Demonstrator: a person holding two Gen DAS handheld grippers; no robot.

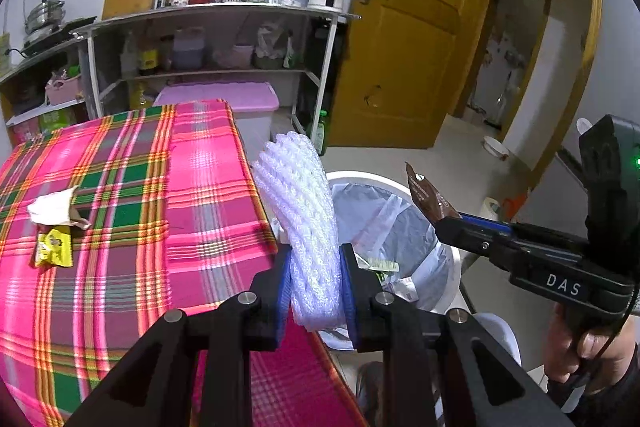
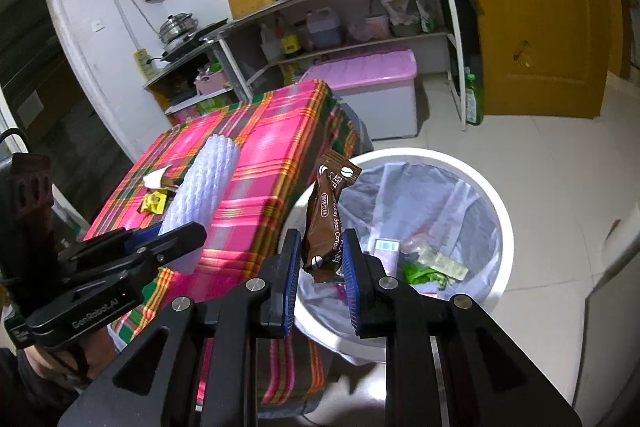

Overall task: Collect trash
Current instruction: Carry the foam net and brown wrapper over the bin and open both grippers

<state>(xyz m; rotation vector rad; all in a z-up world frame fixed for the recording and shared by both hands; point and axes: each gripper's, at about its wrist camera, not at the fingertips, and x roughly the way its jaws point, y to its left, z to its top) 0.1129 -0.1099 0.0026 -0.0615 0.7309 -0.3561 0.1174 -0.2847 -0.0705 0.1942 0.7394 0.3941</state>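
My left gripper is shut on a white foam net sleeve, which stands up over the table's right edge beside the bin. In the right wrist view the same sleeve and left gripper appear at the left. My right gripper is shut on a brown coffee sachet held upright over the near rim of the white trash bin. The left wrist view shows that sachet and the right gripper above the bin. A crumpled white paper and a yellow wrapper lie on the table.
The table wears a pink plaid cloth. The bin has a clear liner with several scraps inside. Behind stand metal shelves, a pink-lidded storage box, a green bottle and a yellow door. A hand holds the right gripper.
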